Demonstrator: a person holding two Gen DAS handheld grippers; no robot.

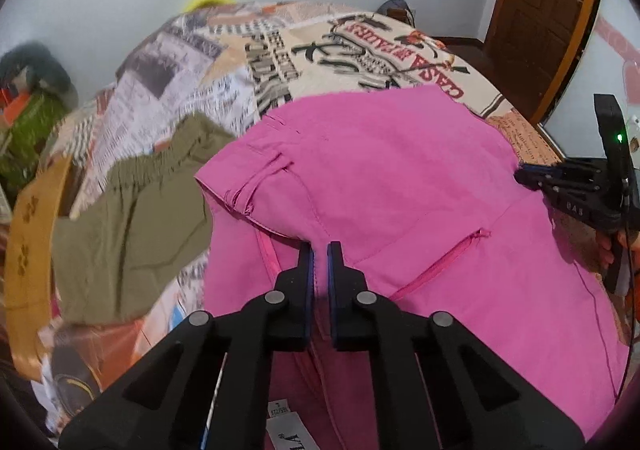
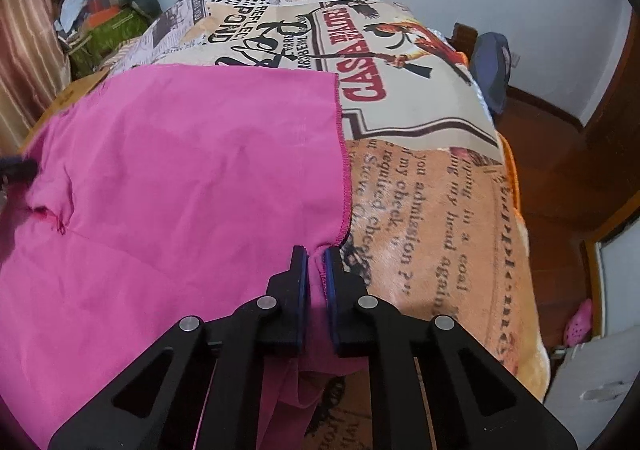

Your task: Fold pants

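Your pink pants (image 1: 380,185) lie spread on the printed blanket (image 2: 440,177) over the bed, beside an olive garment (image 1: 132,217) that you haven't touched. Your left gripper (image 1: 319,250) is clamped on the near edge at the waist end, where the label and zip pocket show. Your right gripper (image 2: 316,254) is clamped on the hem corner at the other end. Judging from how flat and full-length the cloth lies, you're at the very start: both grips are set, but no fold shows yet. Left to do: carry this near edge over to the far one, then fold end to end.
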